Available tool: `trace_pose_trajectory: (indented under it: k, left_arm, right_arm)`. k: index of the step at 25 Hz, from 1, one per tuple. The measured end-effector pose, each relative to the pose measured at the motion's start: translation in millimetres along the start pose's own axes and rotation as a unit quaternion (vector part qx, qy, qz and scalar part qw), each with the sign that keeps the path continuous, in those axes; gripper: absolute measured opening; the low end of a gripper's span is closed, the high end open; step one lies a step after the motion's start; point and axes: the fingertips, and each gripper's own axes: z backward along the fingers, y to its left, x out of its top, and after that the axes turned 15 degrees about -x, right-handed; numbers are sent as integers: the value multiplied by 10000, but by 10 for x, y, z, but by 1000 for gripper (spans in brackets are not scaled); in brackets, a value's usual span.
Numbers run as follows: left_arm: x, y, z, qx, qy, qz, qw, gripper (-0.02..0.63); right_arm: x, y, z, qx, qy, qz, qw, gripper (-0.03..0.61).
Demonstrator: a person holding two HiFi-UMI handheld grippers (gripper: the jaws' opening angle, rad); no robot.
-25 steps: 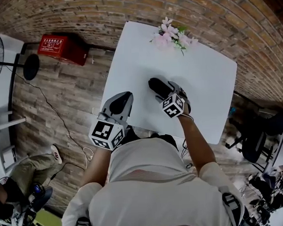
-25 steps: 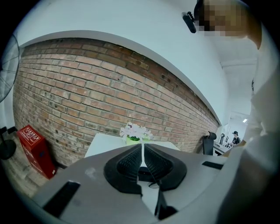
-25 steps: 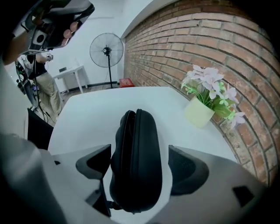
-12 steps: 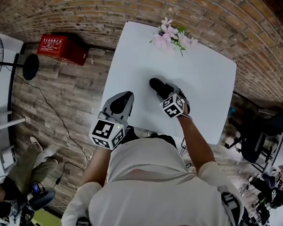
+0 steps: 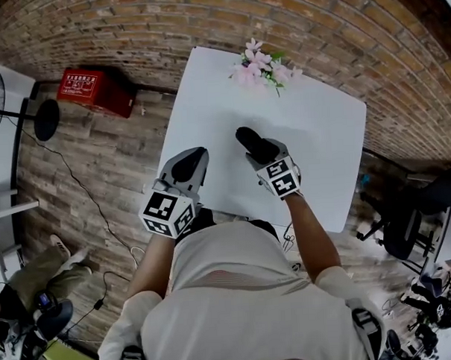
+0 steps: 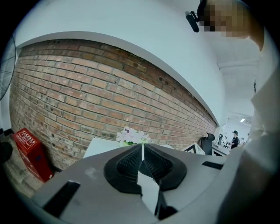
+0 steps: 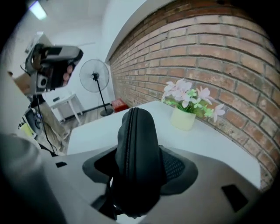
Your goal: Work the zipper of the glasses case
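Note:
The black glasses case stands between my right gripper's pads, zipper line facing the camera and running over its rounded top. The jaws have just been closing on it, and they now grip the case on both sides. In the head view the case sticks out ahead of the right gripper, a little above the white table. My left gripper hovers over the table's left edge, its pads together with nothing between them. Its shut pads show in the left gripper view.
A small pot of pink flowers stands at the table's far edge, also seen as the pot of flowers. On the wood floor to the left are a red box and a standing fan. A brick wall runs behind the table.
The right gripper's jaws have closed onto the glasses case and raised it a little off the table, rolling somewhat. The left gripper has stayed where it was.

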Motion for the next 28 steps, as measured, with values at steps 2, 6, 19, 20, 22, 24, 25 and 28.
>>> trace_pose_trajectory:
  k: [2,6,19,20,22,24,25,28]
  left_arm:
    - [71,-24,-25,-65,-61,-34,10000,28]
    - [226,-96,-122,-316,-191,-83,9993,29]
    - [804,-486,-325,-2099,-793,841,9709,31]
    - [845,-533,-332,-2268,-823,922,9661,31]
    - [907,-645,-355,-2652,-838,1082,9544,79]
    - [934,-781,-396,-3061,-767,1217,9411,176]
    - [940,-848,-418,-3249,-729,1289,9341,216]
    - [987,-1000,-472,-3695,-756,1622,9118,279]
  right_arm:
    - [188,-89,207,80,-278,-431,9986,324]
    - [585,-298,620,327,-902,-1273,9872,324]
    - [1515,-576,1886,2913,-2612,-3942,8316,324]
    - [1543,-572,1938,3075,-2640,-4038,8202,324]
    - [1587,-540,2027,3348,-2660,-4124,8044,324]
    - [1617,-472,2097,3552,-2632,-4092,7982,324]
    - [1629,-428,2128,3644,-2609,-4052,7968,324]
    - [1665,-289,2201,3893,-2544,-3930,7933,324]
